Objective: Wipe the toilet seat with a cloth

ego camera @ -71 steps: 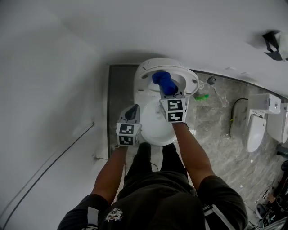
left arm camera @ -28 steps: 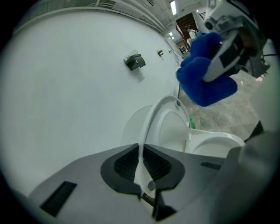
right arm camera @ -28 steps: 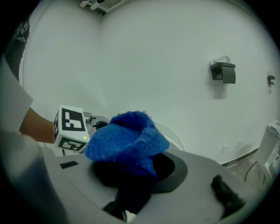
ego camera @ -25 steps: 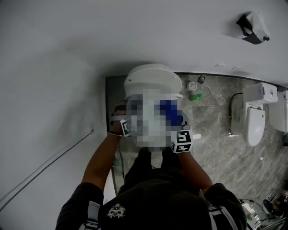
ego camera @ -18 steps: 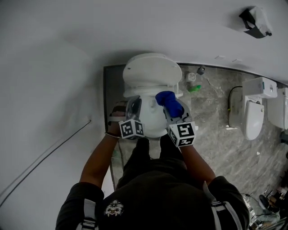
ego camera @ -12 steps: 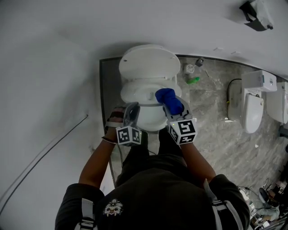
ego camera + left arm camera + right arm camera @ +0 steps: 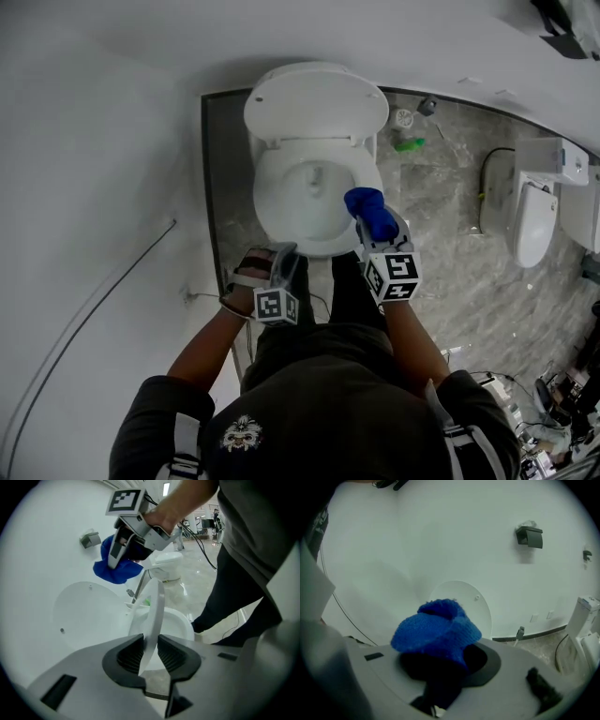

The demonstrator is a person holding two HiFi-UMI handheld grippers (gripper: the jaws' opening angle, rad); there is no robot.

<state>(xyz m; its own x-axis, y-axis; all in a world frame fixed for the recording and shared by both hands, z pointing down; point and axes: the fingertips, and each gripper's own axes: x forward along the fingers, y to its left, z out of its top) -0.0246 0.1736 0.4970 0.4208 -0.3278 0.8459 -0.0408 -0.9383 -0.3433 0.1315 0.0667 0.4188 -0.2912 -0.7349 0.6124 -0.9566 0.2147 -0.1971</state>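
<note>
The white toilet has its lid (image 7: 315, 98) up against the wall, and the seat (image 7: 277, 211) is down over the bowl. My left gripper (image 7: 287, 253) is at the seat's front left edge. In the left gripper view the thin seat edge (image 7: 154, 613) stands between its pads (image 7: 130, 652), and the jaws are opening with a slim gap on each side. My right gripper (image 7: 377, 227) hovers at the bowl's right front, shut on a bunched blue cloth (image 7: 369, 212). The blue cloth (image 7: 437, 629) hides those jaws in the right gripper view, with the lid (image 7: 465, 603) behind.
A second white fixture (image 7: 531, 246) stands to the right on the grey marble floor. A green bottle (image 7: 411, 144) and a valve lie by the toilet's base. A black holder (image 7: 529, 536) hangs on the wall. A cable (image 7: 103, 305) runs down the left wall. The person's legs stand right in front of the bowl.
The seat has come down onto the bowl with the left gripper on its front edge. Both grippers drew back toward the person. The cloth moved from over the bowl to its right side.
</note>
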